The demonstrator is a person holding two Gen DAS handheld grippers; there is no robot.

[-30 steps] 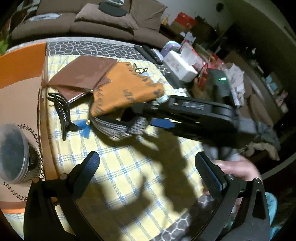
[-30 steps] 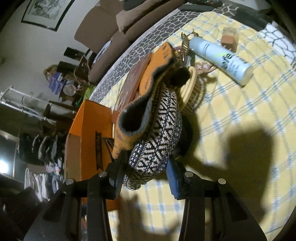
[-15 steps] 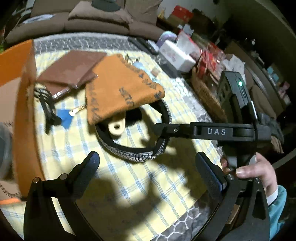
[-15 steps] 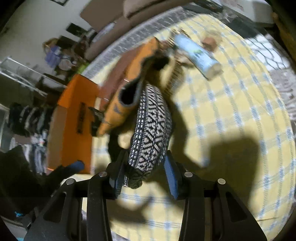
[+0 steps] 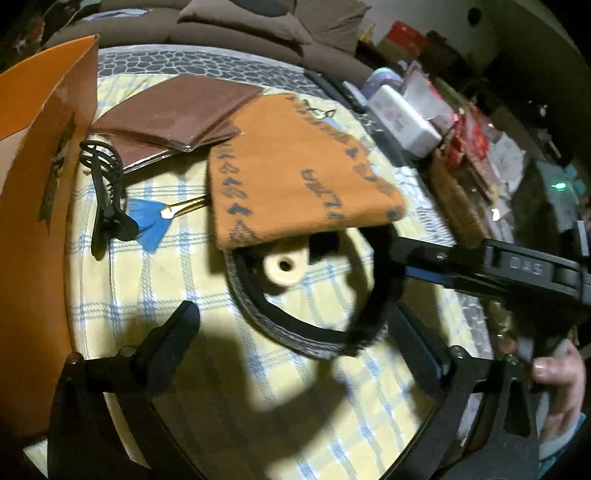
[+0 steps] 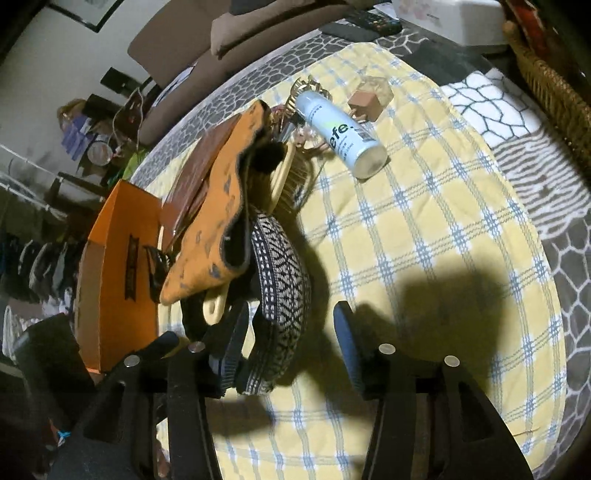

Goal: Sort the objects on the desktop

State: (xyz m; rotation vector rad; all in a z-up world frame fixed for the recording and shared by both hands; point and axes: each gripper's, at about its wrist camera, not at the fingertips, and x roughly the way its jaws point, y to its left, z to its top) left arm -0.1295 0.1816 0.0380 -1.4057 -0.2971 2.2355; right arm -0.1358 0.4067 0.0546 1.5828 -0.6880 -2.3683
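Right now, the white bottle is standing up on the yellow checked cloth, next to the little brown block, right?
Not quite. The white bottle is lying on its side, not standing up. The right wrist view shows it. The rest is right: it is on the yellow checked cloth, next to the little brown block.

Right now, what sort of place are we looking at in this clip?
Most likely a lived-in home living room: a brown sofa stands behind a table with a yellow checked cloth, and clothes hang on a rack at the side.
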